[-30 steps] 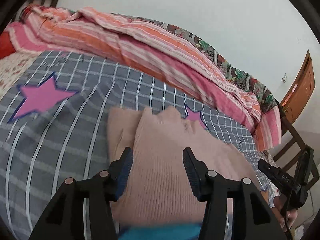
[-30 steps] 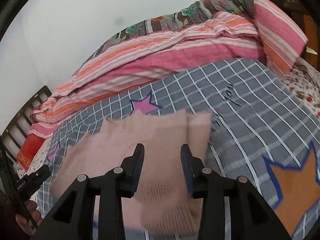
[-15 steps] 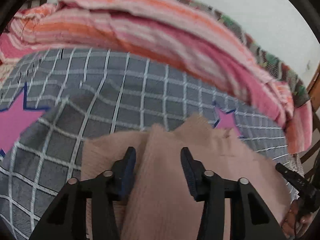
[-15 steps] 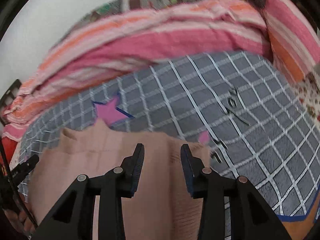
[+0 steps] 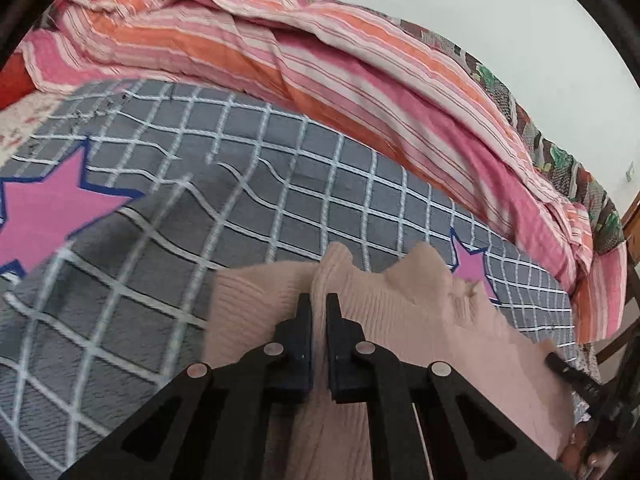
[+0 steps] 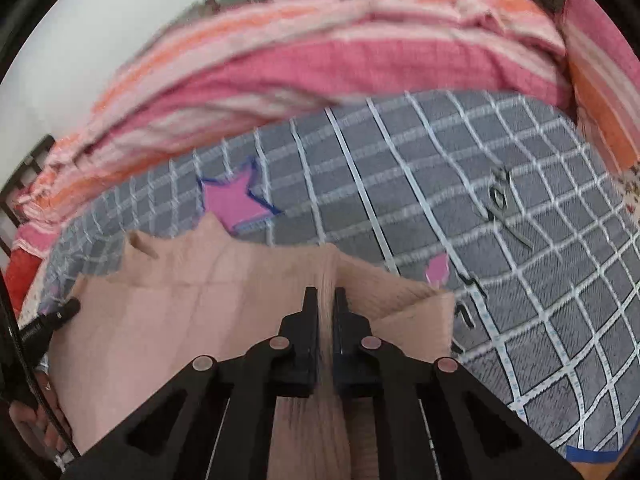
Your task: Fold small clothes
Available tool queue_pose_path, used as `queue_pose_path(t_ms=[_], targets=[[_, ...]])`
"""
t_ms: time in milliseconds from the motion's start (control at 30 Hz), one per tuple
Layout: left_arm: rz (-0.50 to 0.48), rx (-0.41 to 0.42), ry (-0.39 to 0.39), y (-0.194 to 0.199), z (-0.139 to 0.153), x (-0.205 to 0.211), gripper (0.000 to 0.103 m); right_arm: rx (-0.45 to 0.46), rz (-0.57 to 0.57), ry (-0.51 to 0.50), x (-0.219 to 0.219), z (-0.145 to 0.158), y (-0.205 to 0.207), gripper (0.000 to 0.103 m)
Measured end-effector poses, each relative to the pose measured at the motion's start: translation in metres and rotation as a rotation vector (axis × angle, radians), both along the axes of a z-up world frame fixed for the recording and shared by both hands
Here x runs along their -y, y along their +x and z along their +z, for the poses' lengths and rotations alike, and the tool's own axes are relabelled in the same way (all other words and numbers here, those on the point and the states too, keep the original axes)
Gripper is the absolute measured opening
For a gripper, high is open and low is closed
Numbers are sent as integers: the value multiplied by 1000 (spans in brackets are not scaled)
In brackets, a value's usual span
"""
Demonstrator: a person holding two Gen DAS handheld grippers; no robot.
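Pinching now where a second ago both pairs stood wide, my left fingers [image 5: 318, 304] and right fingers [image 6: 328, 298] clamp ridges of the pink knit top [image 5: 400, 320] at lower centre on the checked bed cover [image 5: 280, 208], ready to fold.

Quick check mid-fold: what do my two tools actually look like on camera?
Both the left tool and right tool are matte black, with flat rectangular fingers on angular linkage arms that have triangular cutouts and round silver pivot pins. No markings show on them.
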State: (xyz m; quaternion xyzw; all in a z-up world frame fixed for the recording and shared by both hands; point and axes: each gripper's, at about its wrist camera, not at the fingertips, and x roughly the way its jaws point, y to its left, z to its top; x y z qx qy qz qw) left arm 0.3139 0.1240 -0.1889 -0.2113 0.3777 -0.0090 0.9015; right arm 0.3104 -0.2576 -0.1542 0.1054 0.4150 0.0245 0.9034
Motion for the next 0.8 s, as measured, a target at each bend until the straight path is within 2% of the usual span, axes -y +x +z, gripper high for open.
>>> queue_pose_path(t_ms=[67, 167, 233, 300, 367, 433, 500, 567, 633, 700, 733, 800], targets=[[0, -20, 7, 3, -5, 1, 7, -3, 1, -31, -6, 1, 4, 6], [1, -54, 12, 12, -9, 4, 8, -60, -33, -109, -10, -16, 15, 6], [-2, -56, 20, 12, -8, 5, 10, -93, -43, -110, -8, -26, 19, 6], [-13, -56, 37, 9, -8, 7, 10, -84, -52, -107, -7, -22, 18, 7], [-22, -53, 50, 5, -6, 9, 10, -78, -60, -116, -7, -19, 15, 21], [-26, -40, 62, 0, -1, 11, 12, -70, -73, -144, -9, -14, 12, 23], [-24, -22, 54, -5, 4, 9, 16, -46, -81, -174, -15, -4, 3, 25], [-19, 2, 34, -10, 9, 4, 31, -4, -55, -156, -25, 9, -9, 44], [1, 26, 5, -15, 13, -3, 41, 24, -4, -119, -39, 17, -18, 51], [9, 41, -8, -18, 15, -9, 50, 28, 58, -104, -62, 18, -20, 51], [21, 45, -6, -19, 16, -14, 59, 22, 91, -101, -74, 17, -22, 51], [30, 53, 1, -22, 16, -23, 61, -5, 156, -98, -98, 8, -20, 51]])
